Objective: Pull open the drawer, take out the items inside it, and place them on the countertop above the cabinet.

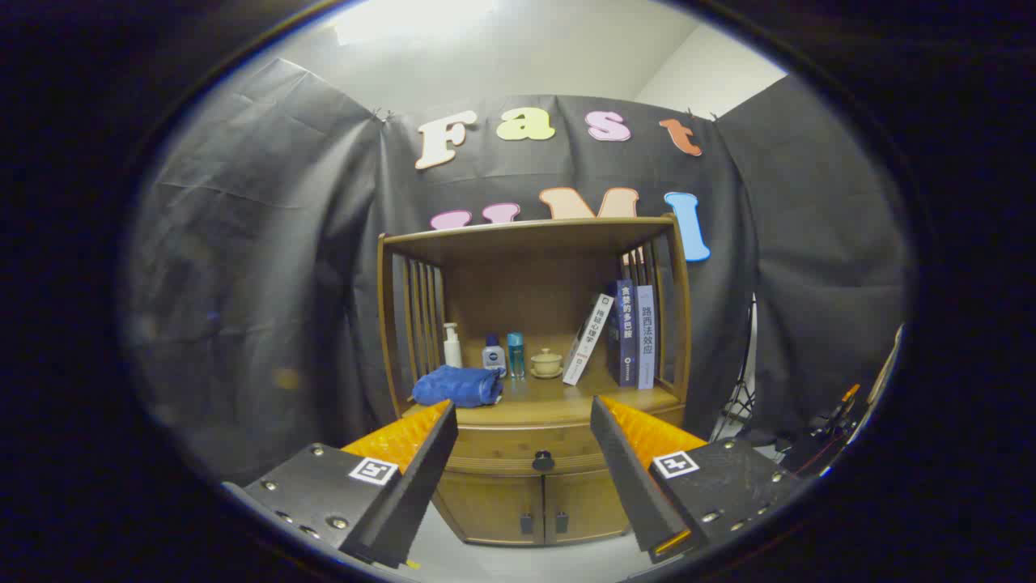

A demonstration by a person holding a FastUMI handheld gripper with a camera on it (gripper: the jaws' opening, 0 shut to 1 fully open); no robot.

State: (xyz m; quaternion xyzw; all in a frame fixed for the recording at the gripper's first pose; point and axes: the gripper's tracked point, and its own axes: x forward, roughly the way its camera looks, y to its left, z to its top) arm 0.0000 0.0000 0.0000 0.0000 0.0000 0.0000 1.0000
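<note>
The gripper [524, 409] hangs wide and empty, short of the cabinet [534, 502]. The drawer [518, 445] sits shut under the countertop's [558, 401] front edge. Next, likely: close in on the dark knob [543, 461] between the fingers.

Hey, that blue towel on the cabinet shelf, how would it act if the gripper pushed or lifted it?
The blue towel lies bunched in soft folds, so it is probably floppy and would sag or unroll when lifted. It looks light. Pushed, it would likely crumple or slide, maybe toward the bottles close behind it. The gripper is open, short of the cabinet.
</note>
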